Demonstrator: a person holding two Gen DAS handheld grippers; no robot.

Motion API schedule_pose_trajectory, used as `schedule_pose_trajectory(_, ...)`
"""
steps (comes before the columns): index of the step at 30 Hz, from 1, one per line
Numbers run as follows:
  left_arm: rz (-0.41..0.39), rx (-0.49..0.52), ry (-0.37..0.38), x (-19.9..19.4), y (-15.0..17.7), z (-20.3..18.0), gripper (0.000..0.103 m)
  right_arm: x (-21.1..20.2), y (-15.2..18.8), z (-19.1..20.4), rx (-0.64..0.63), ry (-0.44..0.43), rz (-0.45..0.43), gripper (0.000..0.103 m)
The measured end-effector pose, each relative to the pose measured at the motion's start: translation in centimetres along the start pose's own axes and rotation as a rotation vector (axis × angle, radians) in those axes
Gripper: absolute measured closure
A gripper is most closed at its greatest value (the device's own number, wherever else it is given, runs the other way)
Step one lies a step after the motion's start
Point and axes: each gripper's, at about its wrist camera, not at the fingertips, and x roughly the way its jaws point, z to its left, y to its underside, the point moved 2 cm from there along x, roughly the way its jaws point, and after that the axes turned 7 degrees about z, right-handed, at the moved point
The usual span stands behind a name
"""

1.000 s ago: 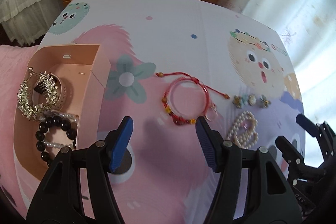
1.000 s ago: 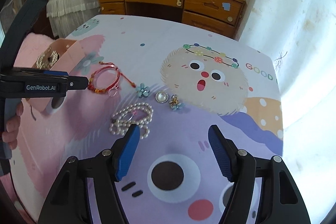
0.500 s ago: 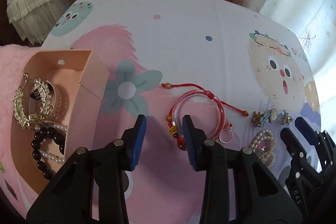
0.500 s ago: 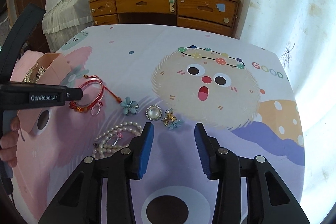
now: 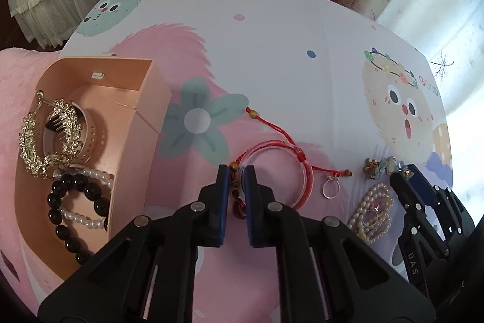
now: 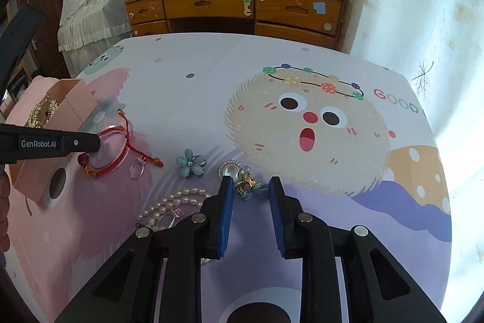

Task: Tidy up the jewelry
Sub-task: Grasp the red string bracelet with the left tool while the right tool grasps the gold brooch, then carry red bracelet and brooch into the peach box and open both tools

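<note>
Jewelry is spread over a table (image 6: 211, 74) covered by a cartoon-printed cloth on which "GOOD" is read beside a fuzzy face. At the table's left edge a pink box (image 5: 137, 147) is seen; only the left wrist view looks down into it, where a gold filigree ornament (image 5: 45, 138), a black bead bracelet (image 5: 69, 202) and white pearls are held. On the cloth to the right of the box a red bangle with a red cord bracelet (image 5: 290, 171) is laid, then a thin ring (image 5: 329, 189), a pearl strand (image 6: 175, 203), a blue flower brooch (image 6: 190, 163), a round pearl brooch (image 6: 228, 170) and a small gold-and-blue flower piece (image 6: 249, 185). The left gripper (image 5: 236, 180), pitched steeply down, has just been closing and is clamped on the beaded near edge of the bracelet; "GenRobot.AI" is read on its side in the right wrist view only. The right gripper (image 6: 250, 189), marked "DAS" in the left view, has also been closing; its fingers are seen either side of the gold-and-blue piece, a gap remaining. Part of a hand (image 6: 4, 214) is visible at the left border.
</note>
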Motion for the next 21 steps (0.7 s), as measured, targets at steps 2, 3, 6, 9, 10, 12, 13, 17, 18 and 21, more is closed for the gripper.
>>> schedule_pose_trajectory(2,-0.002,-0.001,0.009,-0.6,0.2,0.0,0.096,-0.3,0.1,-0.1,-0.004,0.000,0.002,0.079)
schedule_pose_trajectory(3,-0.005,0.002,0.014,-1.0,0.4,0.0,0.096,-0.5,0.1,-0.2,-0.005,0.000,0.002,0.079)
schedule_pose_trajectory(6,-0.021,0.013,0.018,-2.2,0.8,-0.2,0.096,-1.4,0.3,-0.5,0.003,-0.001,0.002,0.079)
schedule_pose_trajectory(9,-0.018,0.015,0.026,-3.3,1.3,-0.4,0.096,-2.8,0.3,-0.7,0.004,-0.023,0.003,0.079)
schedule_pose_trajectory(10,-0.017,0.008,0.036,-3.9,1.6,-0.3,0.096,-3.5,0.3,-0.7,-0.001,-0.032,-0.006,0.079)
schedule_pose_trajectory(12,-0.017,-0.007,0.066,-5.0,2.4,0.0,0.096,-5.0,0.3,-0.4,-0.020,-0.050,-0.024,0.079)
schedule_pose_trajectory(13,-0.018,-0.010,0.076,-5.4,2.8,0.1,0.096,-5.8,0.3,-0.1,-0.034,-0.058,-0.029,0.079)
schedule_pose_trajectory(17,-0.023,0.009,0.107,-7.5,5.2,0.5,0.096,-8.8,0.8,1.0,-0.071,-0.074,-0.041,0.079)
schedule_pose_trajectory(18,-0.023,0.016,0.110,-7.9,5.8,0.6,0.096,-9.4,1.0,1.4,-0.076,-0.077,-0.042,0.079)
schedule_pose_trajectory(21,-0.020,0.034,0.121,-9.0,7.6,1.1,0.096,-11.2,2.0,2.9,-0.068,-0.095,-0.039,0.079)
